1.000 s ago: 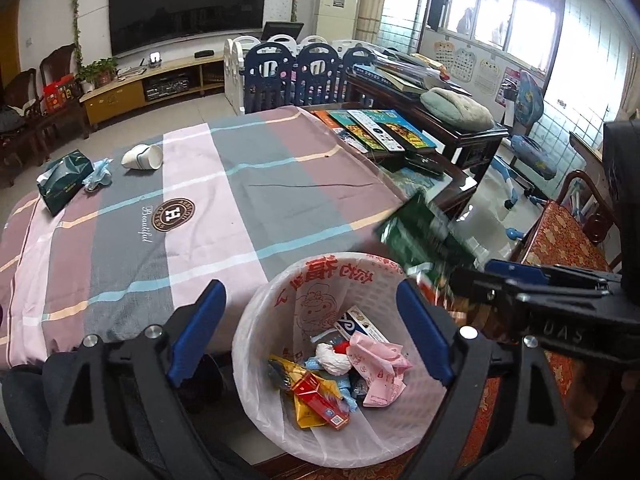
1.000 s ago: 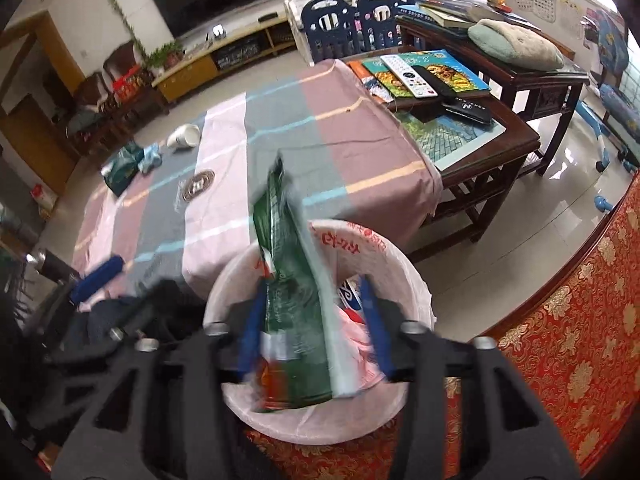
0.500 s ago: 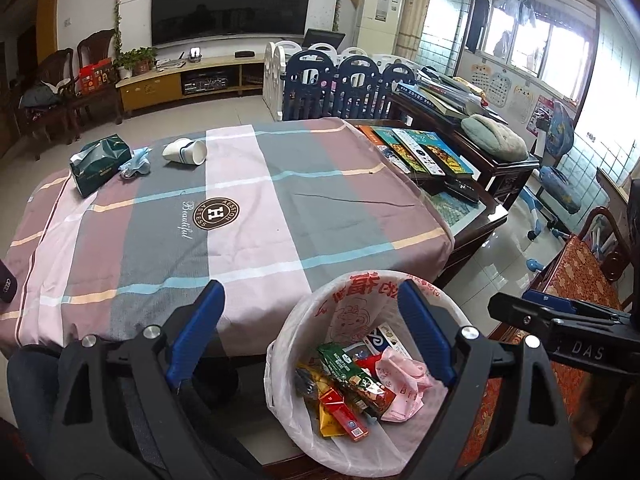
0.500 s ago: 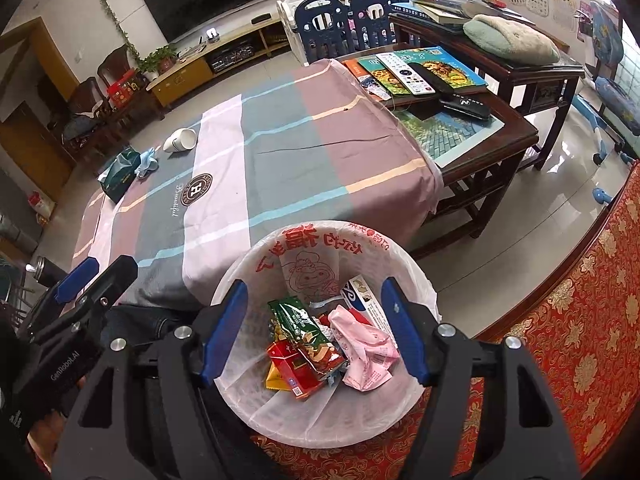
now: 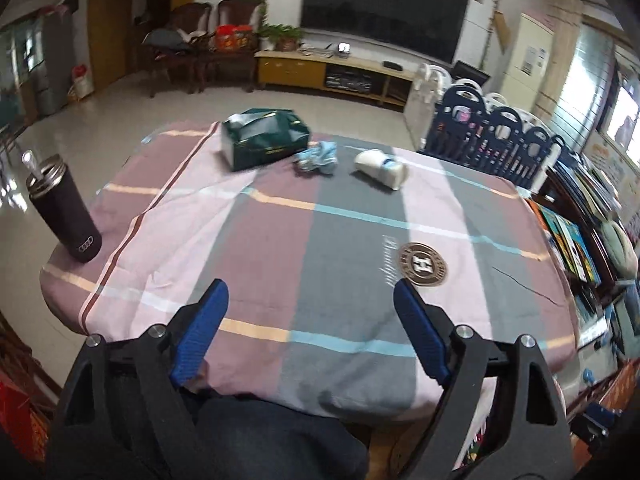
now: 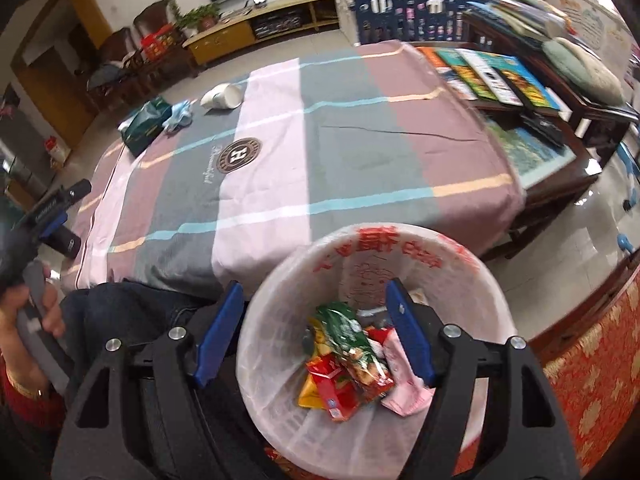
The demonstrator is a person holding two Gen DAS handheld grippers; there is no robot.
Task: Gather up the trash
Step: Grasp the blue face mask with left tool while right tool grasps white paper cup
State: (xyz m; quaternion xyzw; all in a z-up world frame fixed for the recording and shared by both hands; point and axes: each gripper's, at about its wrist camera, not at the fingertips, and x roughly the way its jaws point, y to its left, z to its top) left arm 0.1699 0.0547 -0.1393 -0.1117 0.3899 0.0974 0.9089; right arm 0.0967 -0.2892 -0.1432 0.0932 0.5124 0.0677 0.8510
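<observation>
Trash that remains, a crumpled blue tissue [image 5: 317,160] and a tipped paper cup [image 5: 381,168], lies on the far part of the table [image 5: 248,240], well apart from the bin [image 6: 460,264]. My right gripper [image 6: 312,336] hangs over the bin; its jaws have just been opening and are empty. My left gripper [image 5: 308,332] has just been closing slightly, yet stands wide and empty. I judge the next step is reaching across for the tissue.
</observation>
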